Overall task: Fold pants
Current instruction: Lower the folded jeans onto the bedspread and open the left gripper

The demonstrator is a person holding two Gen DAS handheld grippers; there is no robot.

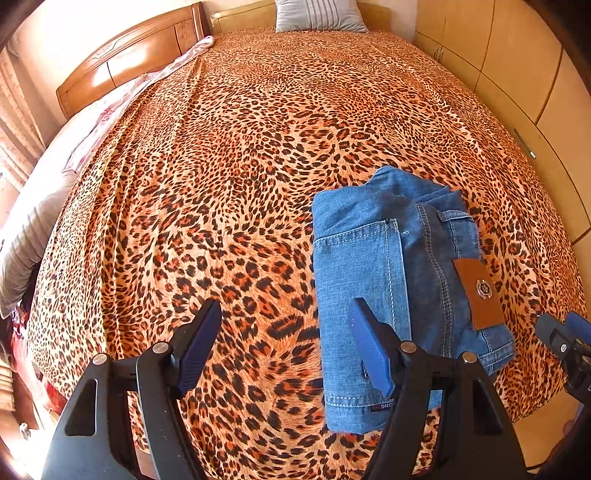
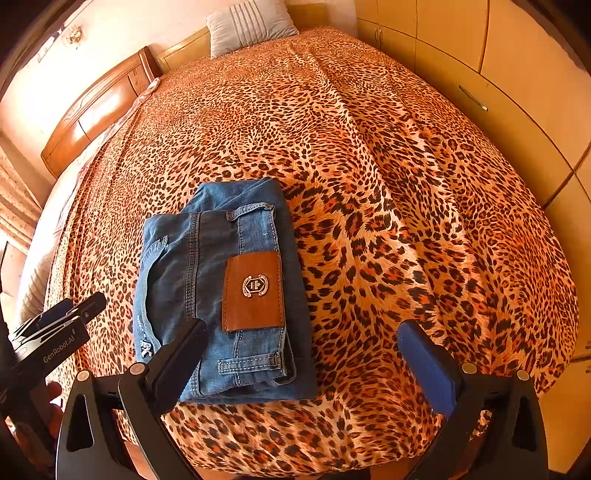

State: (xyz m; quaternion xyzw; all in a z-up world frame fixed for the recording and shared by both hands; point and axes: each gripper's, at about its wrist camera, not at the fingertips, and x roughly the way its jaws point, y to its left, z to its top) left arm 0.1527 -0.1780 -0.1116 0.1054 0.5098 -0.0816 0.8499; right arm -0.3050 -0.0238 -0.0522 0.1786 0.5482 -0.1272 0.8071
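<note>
Wide bed under a leopard-print orange and black cover, taking up most of both views. Wooden headboard to the far left, pale cupboard doors along the right side, a grey striped pillow at the far end.

Blue denim pants lie on the cover near its close edge, already gathered into a compact, several-layered rectangle. Waistband uppermost, brown leather brand patch with a metal badge facing up, a back pocket visible from the left wrist view. Lower layers stick out a little past the top layer at the far end.

Left gripper: fingers spread wide, nothing between them; its right finger hangs over the near left part of the bundle, contact not discernible.

Right gripper: fingers likewise spread and empty; its left finger overlaps the near edge of the denim, the other sits over bare cover.

Judgement: folding looks essentially finished; this reads as the release and tidy stage. If anything remains, it calls for squaring up the protruding far layers or pressing the stack flat, then drawing both tools clear without dragging the top layer.
</note>
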